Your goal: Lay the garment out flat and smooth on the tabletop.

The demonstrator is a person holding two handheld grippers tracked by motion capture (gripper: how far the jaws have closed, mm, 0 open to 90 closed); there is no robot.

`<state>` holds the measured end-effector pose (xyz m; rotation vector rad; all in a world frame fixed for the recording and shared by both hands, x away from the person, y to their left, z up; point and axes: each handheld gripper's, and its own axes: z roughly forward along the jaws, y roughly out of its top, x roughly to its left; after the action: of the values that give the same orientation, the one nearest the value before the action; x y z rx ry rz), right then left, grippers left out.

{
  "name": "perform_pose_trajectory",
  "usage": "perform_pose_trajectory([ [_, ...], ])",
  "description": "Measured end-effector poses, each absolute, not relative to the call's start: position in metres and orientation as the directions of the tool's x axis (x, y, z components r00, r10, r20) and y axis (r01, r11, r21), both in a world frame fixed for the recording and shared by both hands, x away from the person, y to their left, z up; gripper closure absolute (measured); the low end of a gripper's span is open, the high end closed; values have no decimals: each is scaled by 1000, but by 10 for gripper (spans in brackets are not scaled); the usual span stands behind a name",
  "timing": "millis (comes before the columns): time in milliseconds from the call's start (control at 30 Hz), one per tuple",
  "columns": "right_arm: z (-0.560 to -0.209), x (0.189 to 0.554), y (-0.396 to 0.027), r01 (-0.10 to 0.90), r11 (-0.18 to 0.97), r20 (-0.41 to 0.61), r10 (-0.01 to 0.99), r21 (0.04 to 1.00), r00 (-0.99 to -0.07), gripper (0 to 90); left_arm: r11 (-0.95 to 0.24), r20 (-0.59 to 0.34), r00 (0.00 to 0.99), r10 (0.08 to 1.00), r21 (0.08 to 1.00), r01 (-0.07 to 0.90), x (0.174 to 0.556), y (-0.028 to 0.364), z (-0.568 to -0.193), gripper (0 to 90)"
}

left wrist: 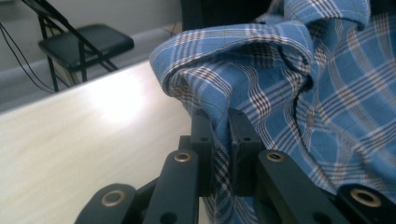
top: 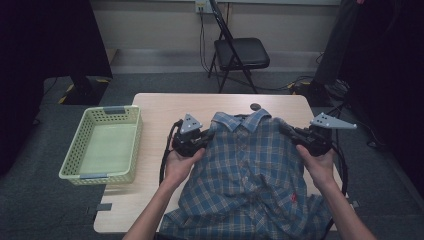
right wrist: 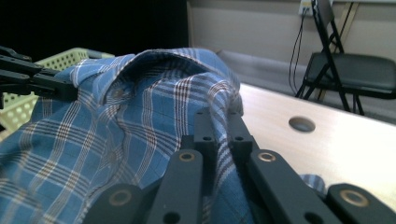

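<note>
A blue plaid button-up shirt (top: 250,170) hangs spread between my two grippers, collar up and its lower part resting on the wooden table (top: 155,112). My left gripper (top: 206,134) is shut on the shirt's left shoulder; in the left gripper view the fabric (left wrist: 261,74) is pinched between the two black jaws of the left gripper (left wrist: 222,140). On the right shoulder my right gripper (top: 291,131) is shut too, and the right gripper view shows the cloth (right wrist: 140,121) clamped in the right gripper (right wrist: 219,135). The far-off left gripper (right wrist: 65,88) also holds the shirt there.
A pale green perforated basket (top: 104,144) stands on the table's left edge. A round hole (top: 256,106) marks the tabletop behind the collar. A black folding chair (top: 237,52) stands on the floor beyond the table.
</note>
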<state>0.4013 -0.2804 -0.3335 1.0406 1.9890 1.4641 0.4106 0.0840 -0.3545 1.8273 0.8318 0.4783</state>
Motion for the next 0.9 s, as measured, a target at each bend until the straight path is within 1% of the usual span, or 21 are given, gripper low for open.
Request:
perform_pose_trajectory([
  [200,-304,412,-278,264,118,68,796,957,-601,870,-231,-4,659,752,935,270,420,84,-321,829],
  [300,-287,422,-275,248,109,61,805,963,-590,869,-211,1,639,770,944,254,431,84,-302,829],
  [367,-275,432,-273,240,104,56,815,965,-577,868,-189,3,624,781,954,231,441,82,-291,829],
  [433,-262,445,-270,222,111,30,836,969,-548,869,-170,4,606,795,961,217,453,79,-283,828],
  [500,-251,463,-268,212,115,12,855,971,-519,860,-164,14,575,818,964,209,466,74,-282,813],
  [533,-248,473,-267,204,122,-3,864,971,-503,839,-147,3,548,836,965,219,471,70,-285,755],
  [567,-247,482,-267,215,122,-5,878,969,-478,787,-152,0,543,840,960,235,477,67,-290,651],
  [600,-249,491,-267,243,121,3,891,962,-455,688,-158,5,525,851,956,246,481,66,-296,605],
  [633,-254,497,-268,275,119,8,906,954,-422,612,-149,-12,508,861,950,274,483,65,-303,559],
  [667,-260,501,-269,293,118,3,924,949,-381,536,-148,-37,526,850,940,306,485,64,-311,481],
  [700,-266,503,-271,312,120,5,927,943,-374,493,-156,-42,538,842,935,318,484,63,-318,420],
  [733,-273,502,-273,321,116,18,923,940,-385,470,-178,-29,549,835,930,320,482,62,-324,397],
  [767,-280,501,-276,325,126,11,922,937,-387,454,-191,-23,567,823,930,315,479,62,-330,397],
  [800,-286,499,-278,333,140,-1,923,933,-385,443,-198,-35,583,812,923,330,478,62,-335,401],
  [900,-303,491,-285,367,128,34,914,921,-405,424,-217,-30,599,800,916,336,469,62,-345,379],
])
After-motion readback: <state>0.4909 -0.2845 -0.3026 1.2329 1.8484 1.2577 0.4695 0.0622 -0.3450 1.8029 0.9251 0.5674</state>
